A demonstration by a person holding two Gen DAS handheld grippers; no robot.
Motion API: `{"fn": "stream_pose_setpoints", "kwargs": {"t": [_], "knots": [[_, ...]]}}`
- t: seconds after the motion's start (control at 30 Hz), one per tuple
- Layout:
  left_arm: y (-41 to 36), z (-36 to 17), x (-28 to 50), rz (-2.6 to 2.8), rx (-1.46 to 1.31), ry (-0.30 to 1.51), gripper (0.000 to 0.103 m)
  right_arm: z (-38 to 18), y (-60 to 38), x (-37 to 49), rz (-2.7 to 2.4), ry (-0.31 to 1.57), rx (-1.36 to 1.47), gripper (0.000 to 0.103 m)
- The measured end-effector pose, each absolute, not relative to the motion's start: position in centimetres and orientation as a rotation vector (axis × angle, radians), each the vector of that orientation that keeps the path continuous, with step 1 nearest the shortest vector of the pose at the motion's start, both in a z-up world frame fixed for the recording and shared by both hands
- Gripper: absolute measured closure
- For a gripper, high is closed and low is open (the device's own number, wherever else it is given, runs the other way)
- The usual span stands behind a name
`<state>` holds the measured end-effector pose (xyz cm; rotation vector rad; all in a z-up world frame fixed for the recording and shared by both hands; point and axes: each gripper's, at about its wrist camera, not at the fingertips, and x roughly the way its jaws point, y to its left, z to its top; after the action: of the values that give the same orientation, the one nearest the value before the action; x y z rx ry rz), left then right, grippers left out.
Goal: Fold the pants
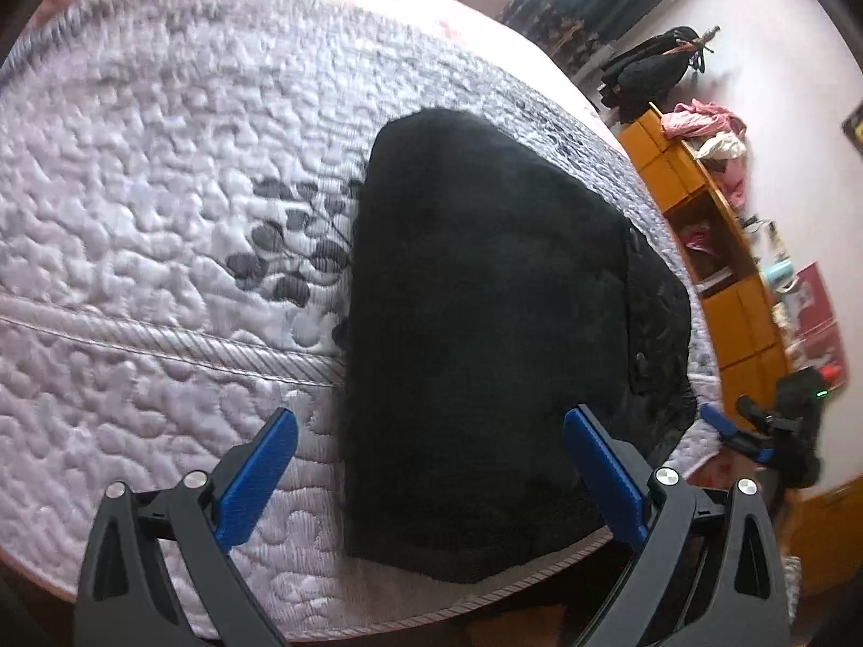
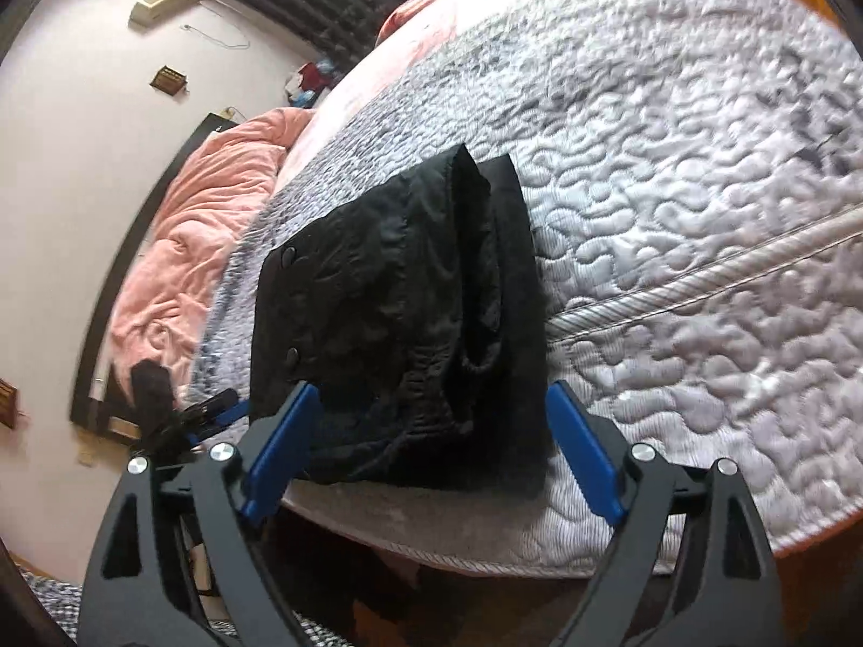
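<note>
No writing, label, brand or number can be read in either view. The red sheet [image 1: 820, 318] on the wall beside the wooden shelf [image 1: 723, 248] may carry print, but it is too small and blurred to make out.
</note>
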<state>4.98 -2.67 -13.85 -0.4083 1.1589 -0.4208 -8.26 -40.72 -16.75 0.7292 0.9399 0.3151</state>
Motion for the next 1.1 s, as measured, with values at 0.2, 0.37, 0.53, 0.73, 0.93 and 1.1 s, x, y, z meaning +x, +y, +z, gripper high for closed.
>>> {"fn": "stream_pose_setpoints", "kwargs": {"t": [0.2, 0.37, 0.53, 0.73, 0.93, 1.1], "knots": [[-1.9, -15.8, 6.5, -0.460, -0.446, 1.203, 0.004, -20.0, -42.2, -6.8, 0.385, 1.002, 0.854, 0.015], [-1.6, -16.8, 7.8, -0.510, -0.491, 1.231, 0.003, -22.3, -43.2, -6.1, 0.479, 1.015, 0.988, 0.013], [-2.2, -17.1, 9.3, -0.501, -0.470, 1.231, 0.003, -23.7, -42.7, -4.6, 0.530, 1.057, 1.007, 0.012], [-2.6, -17.0, 10.4, -0.528, -0.491, 1.241, 0.004, -23.6, -41.7, -3.5, 0.591, 1.057, 0.981, 0.009], [-6.0, -18.3, 11.5, -0.662, -0.478, 1.320, 0.003, -23.5, -40.3, -2.5, 0.642, 1.043, 0.981, 0.009], [-5.7, -19.5, 12.0, -0.699, -0.596, 1.321, 0.004, -23.2, -39.7, -3.1, 0.625, 1.024, 0.917, 0.030]]}}
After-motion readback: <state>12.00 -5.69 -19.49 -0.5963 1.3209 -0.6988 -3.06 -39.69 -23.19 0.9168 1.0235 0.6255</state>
